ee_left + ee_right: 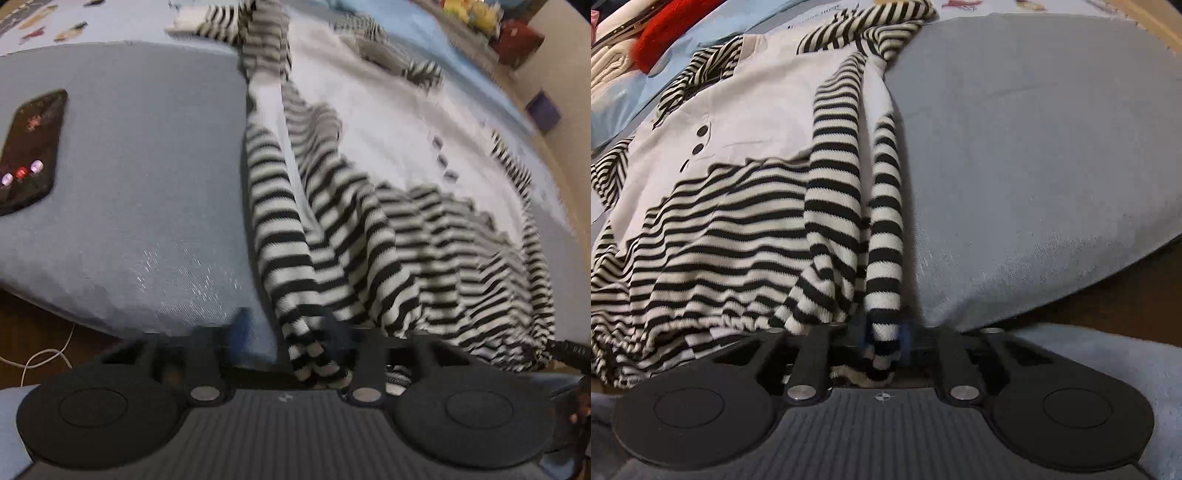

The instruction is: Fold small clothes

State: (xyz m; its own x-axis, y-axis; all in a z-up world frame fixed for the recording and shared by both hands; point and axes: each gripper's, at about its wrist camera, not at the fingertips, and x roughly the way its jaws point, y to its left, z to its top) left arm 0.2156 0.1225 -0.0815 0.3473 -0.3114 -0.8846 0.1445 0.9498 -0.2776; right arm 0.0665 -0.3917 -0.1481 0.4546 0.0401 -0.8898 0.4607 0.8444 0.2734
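On the grey-blue padded surface [1034, 147] a black-and-white striped garment [731, 229] with a plain pale panel is spread out, its near hem bunched at the edge closest to both cameras.

Left gripper [291, 343]: a striped fold is seen between the fingers, bunched against the right-hand one; the jaws stand fairly wide and a firm clamp cannot be confirmed. Right gripper [882, 339]: a narrow striped strip, probably a sleeve or hem edge, passes between the fingers; the blue pads look close on it, but whether it is pinched cannot be told through the blur.

Step in hand, as judged: the near edge is to be taken at two points and carried over for a fold. Both grips should be confirmed before any lift, the two corners kept level, and the cloth kept taut between them so the fold line lands straight.

Around: a dark phone-like device [29, 151] with lit dots lies on the surface well to the side, clear of the garment. A red item [665, 29] and pale clothes sit beyond the far edge. A white cable [40, 358] lies on the floor. The twisted sleeve at the far end may drag the fold askew.
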